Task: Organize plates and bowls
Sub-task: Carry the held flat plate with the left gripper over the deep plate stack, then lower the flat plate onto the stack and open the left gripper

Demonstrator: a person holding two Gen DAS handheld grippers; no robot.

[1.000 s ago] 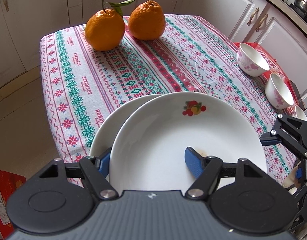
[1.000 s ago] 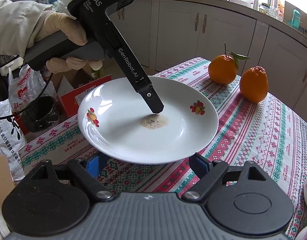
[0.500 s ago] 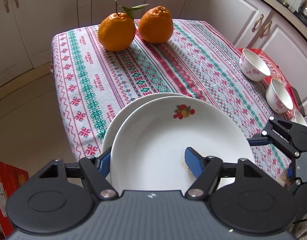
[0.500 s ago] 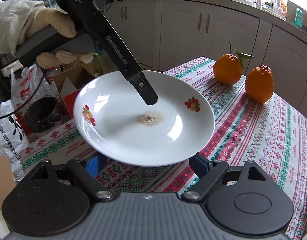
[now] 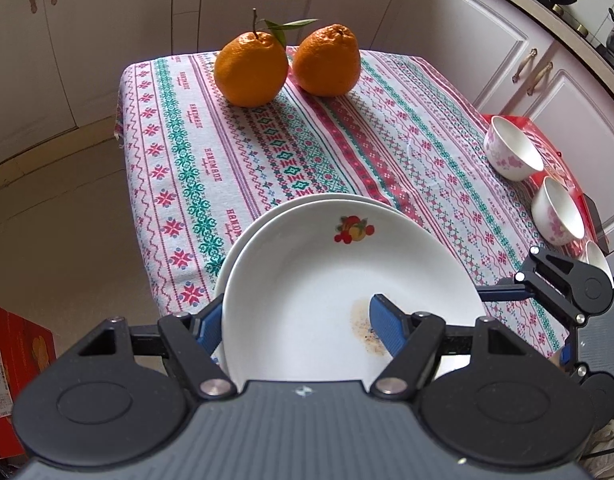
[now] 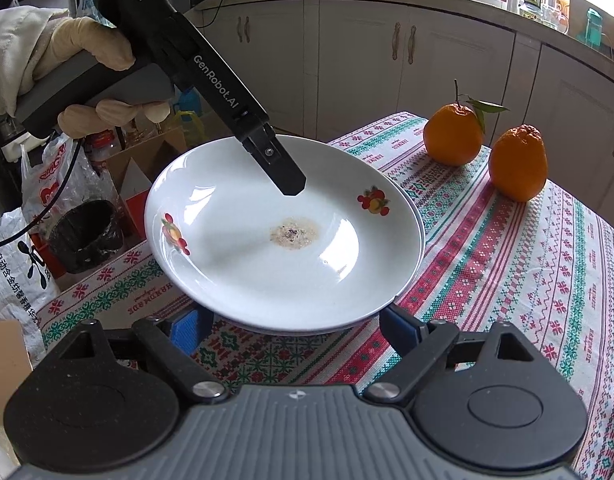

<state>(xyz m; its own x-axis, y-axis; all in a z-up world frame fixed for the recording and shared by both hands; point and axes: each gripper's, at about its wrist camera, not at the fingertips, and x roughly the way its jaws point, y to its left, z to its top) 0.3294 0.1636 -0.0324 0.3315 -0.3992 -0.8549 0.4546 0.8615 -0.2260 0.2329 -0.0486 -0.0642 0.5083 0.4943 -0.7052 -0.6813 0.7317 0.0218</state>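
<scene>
Left claw [image 5: 295,322] clamped on near rim of the top plate [image 5: 327,280], one blue pad inside the dish by the brown stain [image 5: 365,330], the other under the rim. Top plate sits tilted over a second plate [image 5: 267,216] at the front corner of the counter [image 5: 211,152]; can't tell if the two touch. Right claw [image 6: 295,326] low at the plates' near edge, jaws opening, pads clear of the rim, nothing gripped. Three floral bowls along the right edge: bowl one [image 5: 513,148], bowl two [image 5: 557,210], bowl three [image 5: 595,258] half hidden. Two oranges [image 5: 287,64] at the far end. Gloved hand [image 6: 95,76] carries the left claw
</scene>
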